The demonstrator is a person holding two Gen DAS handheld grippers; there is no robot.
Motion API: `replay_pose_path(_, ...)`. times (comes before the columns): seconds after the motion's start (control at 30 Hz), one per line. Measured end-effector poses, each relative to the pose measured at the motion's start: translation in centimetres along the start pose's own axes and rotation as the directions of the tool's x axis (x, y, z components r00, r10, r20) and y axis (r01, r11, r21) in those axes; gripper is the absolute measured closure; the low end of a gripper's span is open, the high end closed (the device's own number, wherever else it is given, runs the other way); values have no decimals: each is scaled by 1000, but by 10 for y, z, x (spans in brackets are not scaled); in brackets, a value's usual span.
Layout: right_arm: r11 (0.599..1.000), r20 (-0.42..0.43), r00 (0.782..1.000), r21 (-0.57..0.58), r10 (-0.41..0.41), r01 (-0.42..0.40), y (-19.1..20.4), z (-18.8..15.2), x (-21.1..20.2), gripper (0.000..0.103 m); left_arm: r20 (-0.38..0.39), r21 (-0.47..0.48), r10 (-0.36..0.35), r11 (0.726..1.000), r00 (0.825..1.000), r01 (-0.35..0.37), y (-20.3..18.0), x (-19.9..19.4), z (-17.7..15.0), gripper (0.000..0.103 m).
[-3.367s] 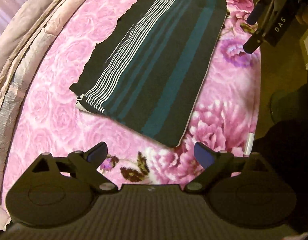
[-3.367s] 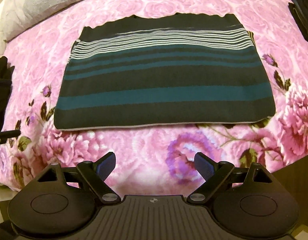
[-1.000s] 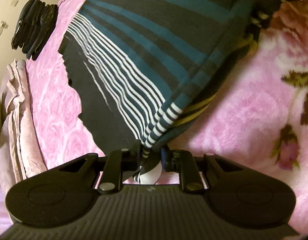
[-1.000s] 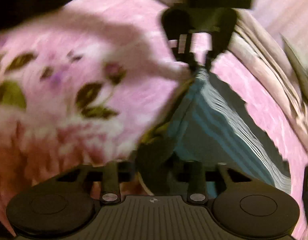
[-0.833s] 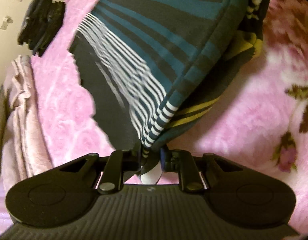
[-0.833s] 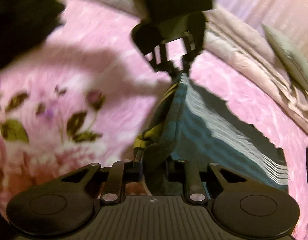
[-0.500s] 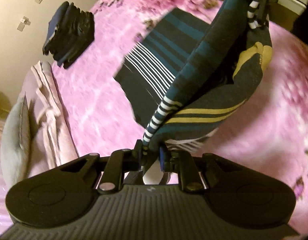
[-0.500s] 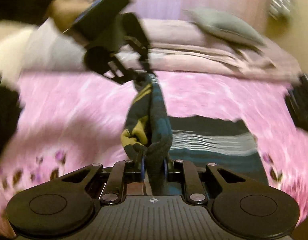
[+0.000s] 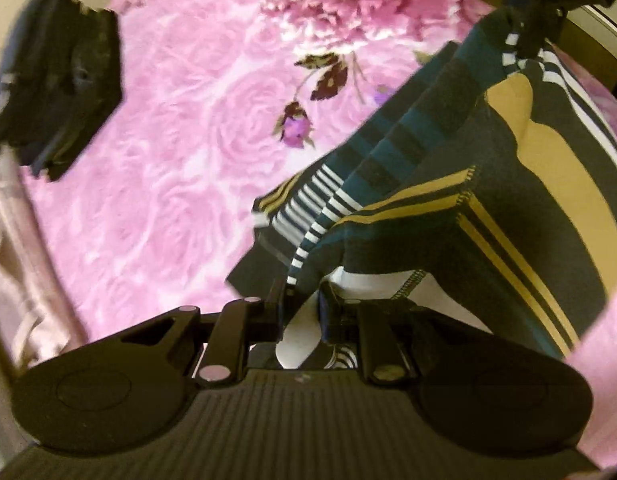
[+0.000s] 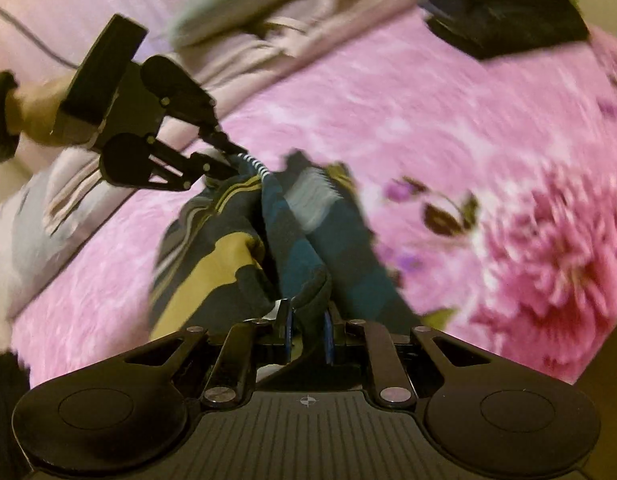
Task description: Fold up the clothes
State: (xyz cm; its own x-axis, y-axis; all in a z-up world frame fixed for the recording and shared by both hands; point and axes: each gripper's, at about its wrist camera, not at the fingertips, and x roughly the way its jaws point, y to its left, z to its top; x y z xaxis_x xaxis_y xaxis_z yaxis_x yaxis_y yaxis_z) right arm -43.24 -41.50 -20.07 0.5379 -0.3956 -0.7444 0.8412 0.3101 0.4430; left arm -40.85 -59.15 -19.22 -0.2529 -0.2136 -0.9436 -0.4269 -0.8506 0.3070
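The folded striped garment (image 9: 408, 152), dark with teal, white and mustard bands, hangs bunched above the pink floral bed cover (image 9: 180, 128). In the left wrist view my left gripper (image 9: 302, 300) is shut on its white-striped corner. Its far corner is held by my right gripper (image 9: 524, 40) at the top right. In the right wrist view the right gripper (image 10: 306, 332) is shut on a thick fold of the garment (image 10: 228, 268). The left gripper (image 10: 236, 160) pinches the opposite corner, with a hand (image 10: 24, 112) behind it. The garment's lower part trails toward the cover.
A stack of dark folded clothes (image 9: 56, 76) lies on the bed cover, seen also at the top right of the right wrist view (image 10: 504, 12). A pale pink quilt (image 10: 268, 40) and a grey pillow (image 10: 236, 4) line the bed's far side.
Both grippers, open over the flat garment earlier, have shut on its corners, lifted it and swept it across the bed toward the dark stack. Its mustard underside now shows.
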Motion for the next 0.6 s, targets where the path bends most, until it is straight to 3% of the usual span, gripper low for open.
replay_pose_path(0.17, 989, -23, 1000, 150, -5, 9, -53, -11, 13, 89, -17, 8, -57, 998, 998, 57, 13, 42, 20, 88)
replay_pose_path(0.27, 981, -15, 1000, 193, 1, 2, -60, -17, 13, 89, -7, -18, -69, 997, 998, 68, 18, 52, 21, 87)
replay_pose_path(0.5, 970, 57, 998, 241, -31, 17, -51, -18, -6, 89, 62, -53, 41, 998, 997, -38, 9, 33, 21, 89)
replay_pose_path(0.6, 966, 73, 995, 253, -63, 43, -55, -18, -4, 89, 65, -101, 34, 995, 997, -27, 15, 44, 21, 89)
